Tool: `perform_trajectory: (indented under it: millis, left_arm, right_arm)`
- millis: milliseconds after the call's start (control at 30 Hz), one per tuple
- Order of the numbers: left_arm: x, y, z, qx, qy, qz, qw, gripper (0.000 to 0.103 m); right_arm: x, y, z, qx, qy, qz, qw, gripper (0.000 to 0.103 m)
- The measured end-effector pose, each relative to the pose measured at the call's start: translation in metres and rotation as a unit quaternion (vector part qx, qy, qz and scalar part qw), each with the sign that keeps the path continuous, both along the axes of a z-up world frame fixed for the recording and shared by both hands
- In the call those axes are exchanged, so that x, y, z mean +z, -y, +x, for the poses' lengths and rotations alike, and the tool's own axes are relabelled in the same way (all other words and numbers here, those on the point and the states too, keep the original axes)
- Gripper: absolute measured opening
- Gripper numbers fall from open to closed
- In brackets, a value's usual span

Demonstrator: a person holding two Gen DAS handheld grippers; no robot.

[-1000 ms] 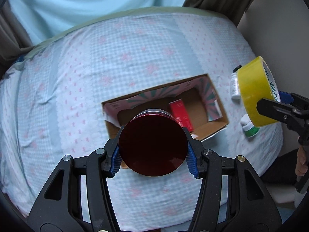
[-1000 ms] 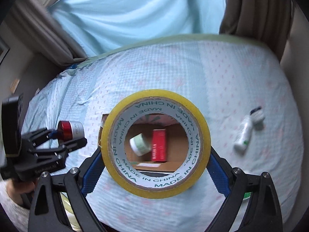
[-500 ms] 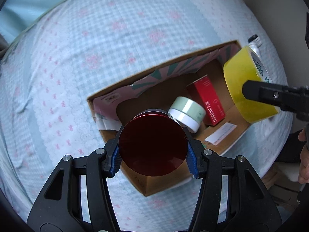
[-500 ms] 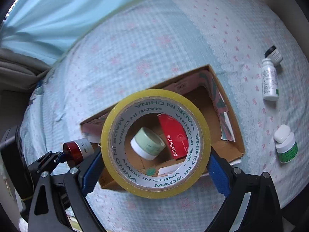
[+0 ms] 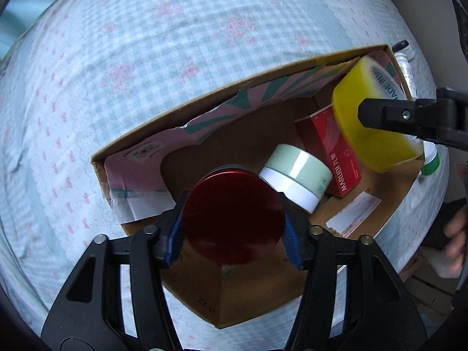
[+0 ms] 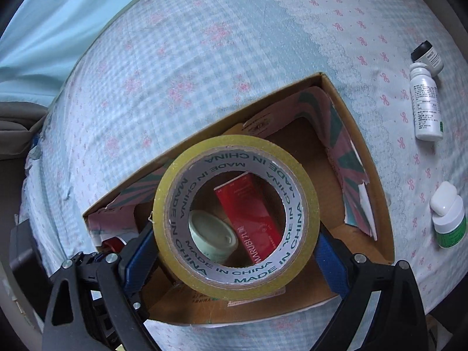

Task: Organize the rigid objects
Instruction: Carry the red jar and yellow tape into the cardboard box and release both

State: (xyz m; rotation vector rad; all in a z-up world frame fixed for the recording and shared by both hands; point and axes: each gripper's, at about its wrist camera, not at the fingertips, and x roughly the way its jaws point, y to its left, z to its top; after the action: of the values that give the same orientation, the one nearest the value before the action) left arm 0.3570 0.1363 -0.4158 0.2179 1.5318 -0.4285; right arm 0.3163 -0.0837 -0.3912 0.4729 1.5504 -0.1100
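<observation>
Both tongs lower now, down inside cardboard box (image 5: pixel 292 301) on bed (image 5: pixel 146 58). Left tongs (image 5: pixel 234 241) opening, letting go of red-lidded jar (image 5: pixel 234 219) at near left. Right tongs (image 6: pixel 234 251) gripping yellow tape roll (image 6: pixel 237 213) above red carton (image 6: pixel 251 219). Likely both drops next.

We see a bed (image 6: pixel 204 58) under a pale blue checked sheet with pink flowers, and a light-blue curtain (image 6: pixel 44 23) behind.
</observation>
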Motion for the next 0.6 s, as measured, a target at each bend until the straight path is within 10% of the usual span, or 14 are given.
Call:
perform_trajectory:
  millis: [33,600]
  left_arm:
    - [0.003,0.001,0.0,0.001,0.002,-0.009,1.0,0.102]
    - [0.048,-0.01,-0.042,0.042,0.028,-0.028,0.9983,0.103]
  right_arm:
    - [-0.001,0.0,0.0,0.003,-0.002,-0.006,1.0,0.1]
    - [0.028,0.003,-0.032,0.023,0.029,-0.011,0.999,0.103]
